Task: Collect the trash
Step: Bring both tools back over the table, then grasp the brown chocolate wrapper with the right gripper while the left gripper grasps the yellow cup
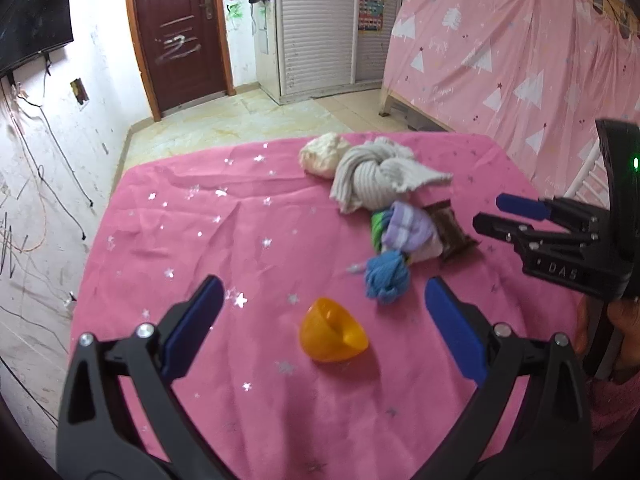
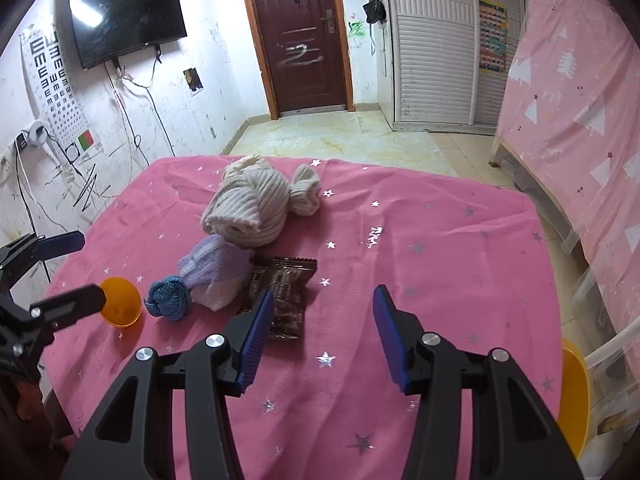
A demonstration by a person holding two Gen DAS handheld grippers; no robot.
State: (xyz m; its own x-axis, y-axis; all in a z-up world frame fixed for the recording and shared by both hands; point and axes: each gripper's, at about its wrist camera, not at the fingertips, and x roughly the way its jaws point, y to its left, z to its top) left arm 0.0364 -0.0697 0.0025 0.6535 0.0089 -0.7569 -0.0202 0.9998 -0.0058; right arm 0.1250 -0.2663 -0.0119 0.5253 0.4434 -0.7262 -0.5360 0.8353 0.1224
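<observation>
Right wrist view is showing the brown snack wrapper (image 2: pixel 282 298) lying flat on the pink star-printed tablecloth (image 2: pixel 440 248), its near edge passing just behind the right gripper's (image 2: pixel 320 334) left pad. That gripper's jaws are standing apart with nothing between them. Touching the wrapper's far-left side is sitting a lilac-and-white sock bundle (image 2: pixel 218 276), with a blue sock ball (image 2: pixel 168 298) beside that and a grey ribbed sock bundle (image 2: pixel 250 210) behind. An orange cup (image 2: pixel 120 302) is lying on its side further left, right at the left gripper's fingertip. In the left wrist view, the left gripper (image 1: pixel 324 312) is hovering with its jaws spread wide and empty, the cup (image 1: pixel 332 330) lying between and just ahead of them.

Because the wrapper is lying so flat and thin, the pads are probably risking pinching tablecloth along with it, dragging the cloth and shifting everything. A closing grip set too far left could be catching the lilac sock instead, which I judge not to be trash. The tipped cup may be rolling away if nudged.
</observation>
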